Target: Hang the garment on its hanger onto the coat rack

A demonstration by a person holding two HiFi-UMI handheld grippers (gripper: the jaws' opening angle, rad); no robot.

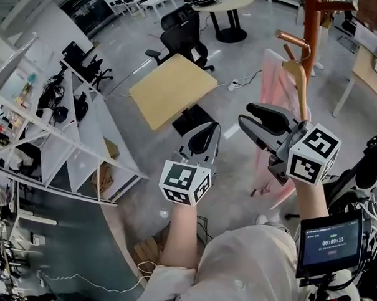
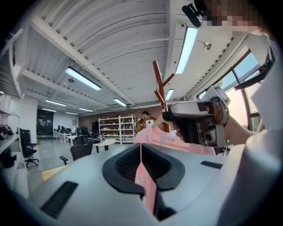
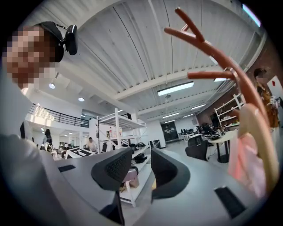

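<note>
A pink garment [image 1: 280, 82] hangs on a wooden hanger [image 1: 297, 80], whose copper hook [image 1: 293, 40] sits by the pole of the red-brown coat rack [image 1: 311, 27]. My right gripper [image 1: 245, 117] is open and empty, just left of the garment and below the hanger. In the right gripper view its open jaws [image 3: 141, 156] point left of the hanger [image 3: 261, 132] and the rack's branches [image 3: 212, 48]. My left gripper [image 1: 205, 134] is shut further left, apart from the garment. Its shut jaws [image 2: 140, 152] face the rack [image 2: 160, 86], and pink shows only through the slit between them.
A yellow table [image 1: 172, 90] stands ahead on the floor, with a black office chair [image 1: 184, 31] and a round table [image 1: 223, 2] behind it. White shelving [image 1: 70, 141] runs along the left. A small screen [image 1: 331, 240] sits at the lower right.
</note>
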